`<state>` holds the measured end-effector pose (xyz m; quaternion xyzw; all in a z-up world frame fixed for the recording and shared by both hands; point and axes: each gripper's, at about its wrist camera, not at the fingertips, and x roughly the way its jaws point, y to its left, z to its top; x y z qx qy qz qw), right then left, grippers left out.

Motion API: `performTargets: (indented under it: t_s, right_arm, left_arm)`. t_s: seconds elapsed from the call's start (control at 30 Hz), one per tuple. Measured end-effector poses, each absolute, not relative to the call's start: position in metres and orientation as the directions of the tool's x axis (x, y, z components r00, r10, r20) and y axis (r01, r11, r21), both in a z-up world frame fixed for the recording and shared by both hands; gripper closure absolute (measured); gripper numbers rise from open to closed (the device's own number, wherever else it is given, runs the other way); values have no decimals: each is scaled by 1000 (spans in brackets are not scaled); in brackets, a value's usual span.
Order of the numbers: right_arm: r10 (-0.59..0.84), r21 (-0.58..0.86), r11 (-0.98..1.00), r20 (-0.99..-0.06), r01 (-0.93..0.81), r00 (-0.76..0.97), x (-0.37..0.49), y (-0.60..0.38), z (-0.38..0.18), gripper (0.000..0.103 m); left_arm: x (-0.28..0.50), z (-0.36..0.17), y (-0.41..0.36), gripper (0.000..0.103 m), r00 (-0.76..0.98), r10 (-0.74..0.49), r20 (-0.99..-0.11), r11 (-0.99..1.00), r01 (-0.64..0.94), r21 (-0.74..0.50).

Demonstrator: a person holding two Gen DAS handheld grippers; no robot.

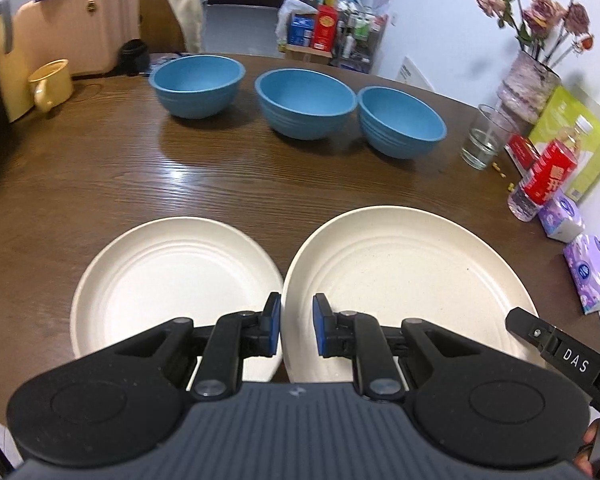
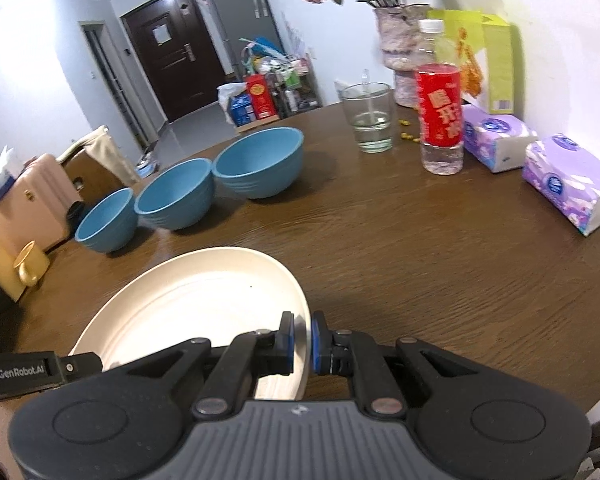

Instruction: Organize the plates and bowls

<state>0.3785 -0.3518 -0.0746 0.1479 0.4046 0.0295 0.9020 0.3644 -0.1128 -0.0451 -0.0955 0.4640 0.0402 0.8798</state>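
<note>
1. Table [image 1: 100,168]: three bowls [image 1: 306,104] line the far edge; a second plate [image 1: 172,280] lies at the near edge.
2. Held plate [image 2: 204,304]: both tongs nearly closed on its rim, left gripper [image 1: 297,330] and right gripper [image 2: 302,344] on opposite sides. We judge uneven lifting could tip it loose.
3. Its rim sits just beside the second plate; we risk clipping that.

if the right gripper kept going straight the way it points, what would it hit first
Probably the bare brown wooden table just beyond the cream round plate pinched in the right gripper; the clear drinking glass stands further along, though depth is unclear.
</note>
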Motion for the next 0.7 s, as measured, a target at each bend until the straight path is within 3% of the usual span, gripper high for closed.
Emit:
performTargets:
  t_s: [0.7]
  right_arm:
    - [229, 277, 960, -716, -32, 659, 371, -242, -76, 95]
  left_arm:
    - [347, -47, -9, 86, 569, 49, -821, 969, -227, -100]
